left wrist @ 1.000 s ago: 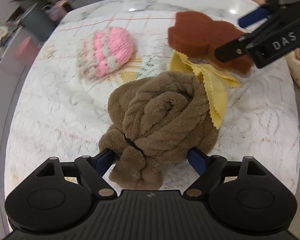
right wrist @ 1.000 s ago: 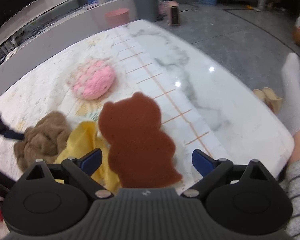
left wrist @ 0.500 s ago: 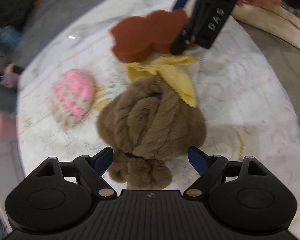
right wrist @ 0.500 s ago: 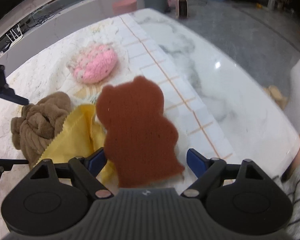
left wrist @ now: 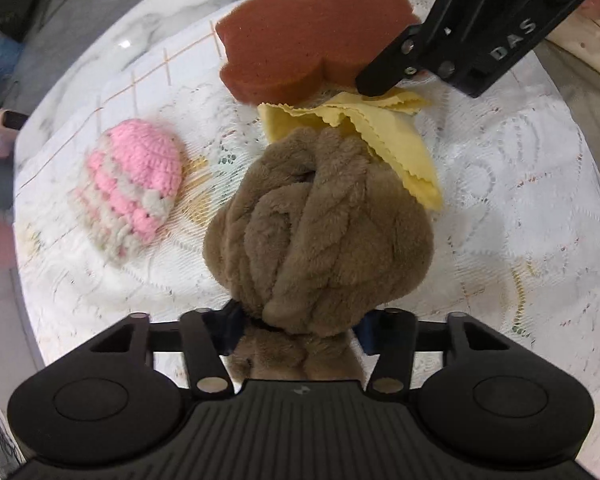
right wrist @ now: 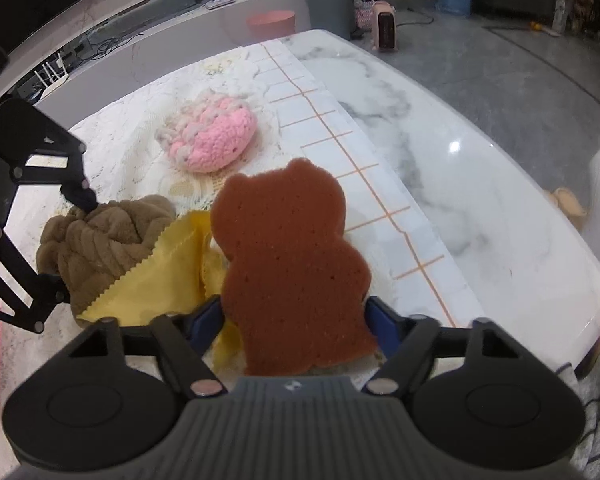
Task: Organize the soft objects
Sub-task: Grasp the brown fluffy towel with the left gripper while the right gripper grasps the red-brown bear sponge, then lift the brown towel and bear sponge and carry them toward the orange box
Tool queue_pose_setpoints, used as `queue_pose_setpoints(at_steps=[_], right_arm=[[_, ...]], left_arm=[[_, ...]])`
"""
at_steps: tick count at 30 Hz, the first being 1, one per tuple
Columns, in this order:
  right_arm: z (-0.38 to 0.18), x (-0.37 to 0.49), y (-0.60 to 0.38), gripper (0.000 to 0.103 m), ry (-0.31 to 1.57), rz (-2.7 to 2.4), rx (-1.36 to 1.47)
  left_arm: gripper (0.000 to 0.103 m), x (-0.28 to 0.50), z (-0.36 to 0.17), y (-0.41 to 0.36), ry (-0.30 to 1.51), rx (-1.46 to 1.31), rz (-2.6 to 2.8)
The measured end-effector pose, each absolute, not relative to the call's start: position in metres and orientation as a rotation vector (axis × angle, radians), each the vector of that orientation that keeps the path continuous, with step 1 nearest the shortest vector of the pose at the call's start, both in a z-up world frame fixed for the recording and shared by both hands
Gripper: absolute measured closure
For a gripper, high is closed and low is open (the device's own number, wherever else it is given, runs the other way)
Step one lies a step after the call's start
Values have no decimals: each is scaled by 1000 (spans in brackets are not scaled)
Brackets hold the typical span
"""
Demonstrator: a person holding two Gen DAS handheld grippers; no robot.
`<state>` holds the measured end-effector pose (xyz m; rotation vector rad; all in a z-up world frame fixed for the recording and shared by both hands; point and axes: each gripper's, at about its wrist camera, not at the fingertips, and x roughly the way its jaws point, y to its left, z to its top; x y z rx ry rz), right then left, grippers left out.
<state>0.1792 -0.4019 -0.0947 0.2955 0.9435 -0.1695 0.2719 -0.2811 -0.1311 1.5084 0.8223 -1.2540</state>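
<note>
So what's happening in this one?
A person works two handheld grippers over soft items on a lace cloth. The left gripper is closing on the brown towel; the right gripper is closing around the bear sponge. A yellow cloth lies between them, partly under both. A pink knit hat lies apart, untouched.

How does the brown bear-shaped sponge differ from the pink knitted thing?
The bear-shaped sponge is flat, smooth and plain reddish brown; the pink knitted piece is domed, bumpy and striped pink and cream. The sponge sits between the right tool; the knitted piece lies apart, untouched. Both look soft.
</note>
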Motion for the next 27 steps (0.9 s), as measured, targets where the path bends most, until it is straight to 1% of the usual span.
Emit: queue_pose_setpoints(at_steps=[4,8,9,11,12,15,20,22,25,27], right_arm=[[-89,177,-393,36,921,-170,192],[-78,170,-392,37,881,-168,169],[-75,167,-393,37,874,-167,177],[-70,164,-396,37,861,-174,183],[-68,162,-398,37,852,-182,187],[-61,157,-406,37,829,-214,211],[-54,148,-421,37,801,-232,296],[-51,143,-424,37,790,-229,315],[-46,133,-423,37,776,-220,314],[-41,125,-419,37,758,-194,300]], left_arm=[[52,270,-117,-268,881,1400,-1218],[52,245,-97,-249,790,1364,-1189],[52,244,-94,-249,813,1346,-1149],[52,250,-86,-250,951,1224,-1051],[52,248,-81,-248,962,1182,-1041],[52,229,-63,-241,836,1072,-1008],[52,189,-33,-226,749,634,-790],[52,170,-24,-219,733,543,-701],[52,149,-18,-205,767,417,-578],[52,130,-11,-190,718,348,-563]])
